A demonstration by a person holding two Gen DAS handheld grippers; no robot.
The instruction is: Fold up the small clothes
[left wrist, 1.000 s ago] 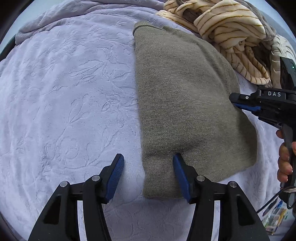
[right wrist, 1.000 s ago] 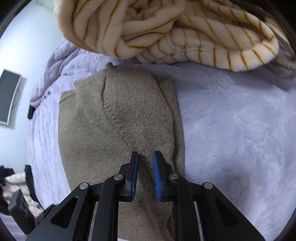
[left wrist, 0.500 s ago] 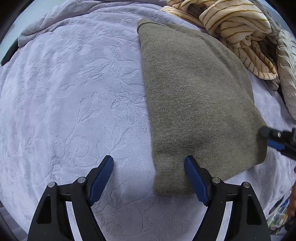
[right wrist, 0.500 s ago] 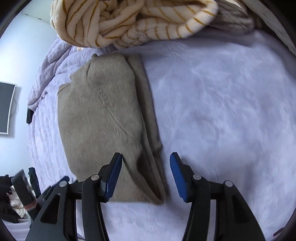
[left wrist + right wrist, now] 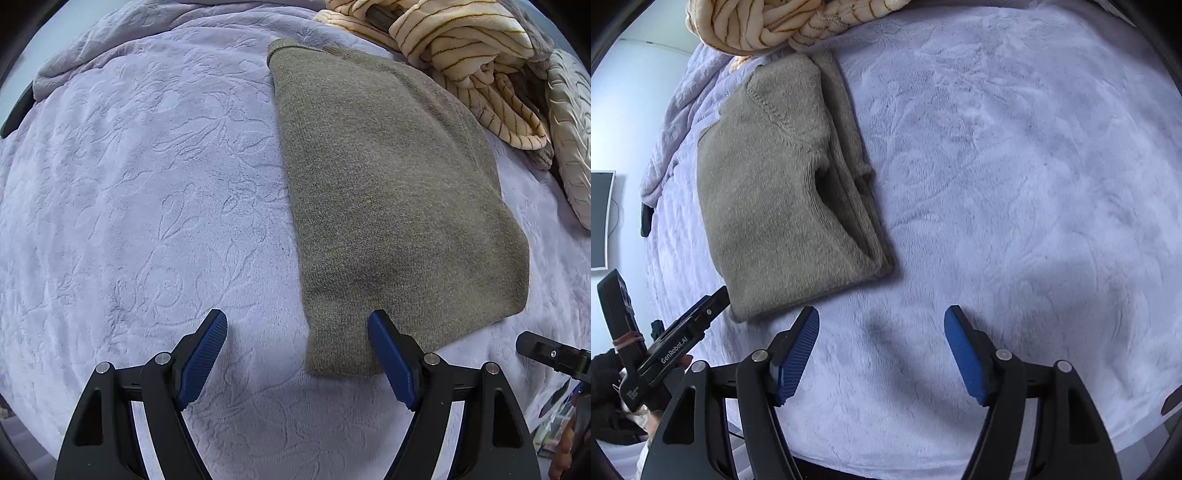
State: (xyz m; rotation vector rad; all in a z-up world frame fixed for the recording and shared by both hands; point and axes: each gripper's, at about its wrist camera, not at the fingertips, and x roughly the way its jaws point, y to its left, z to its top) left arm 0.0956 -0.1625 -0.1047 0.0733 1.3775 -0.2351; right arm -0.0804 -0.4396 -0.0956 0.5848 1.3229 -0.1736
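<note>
Left wrist view, nearest first: left gripper (image 5: 297,328) points down at the bed, jaws spread wide, nothing pinched. Its right blue pad (image 5: 388,354) sits over the near left corner of the folded olive sweater (image 5: 391,192), the left pad over bare lavender blanket (image 5: 147,184); cannot tell if the right pad touches the knit. The sweater's near left edge lies between the two pads, not clamped.

Sweater is a flat folded rectangle on the blanket, long axis running away from the camera, far end reaching the crumpled cream striped blanket (image 5: 465,48) at the head of the bed (the two look to touch there, hard to be sure). A pale ribbed pillow (image 5: 570,147) lies at the right edge beyond that.

Low right in the same view, a black tip of the right gripper pokes in, clear of the sweater.

Right wrist view: right gripper (image 5: 882,325) jaws are opening, already wide, only bare blanket between them. Its left pad (image 5: 798,354) sits just beside the sweater's near edge, apart from it. The sweater lies up and left of the jaws, folded layers stacked and showing along its right side, with a dark gap between layers. Left gripper's black body enters at lower left, near the sweater's near corner. A dark screen (image 5: 600,218) hangs on the far wall at left.
</note>
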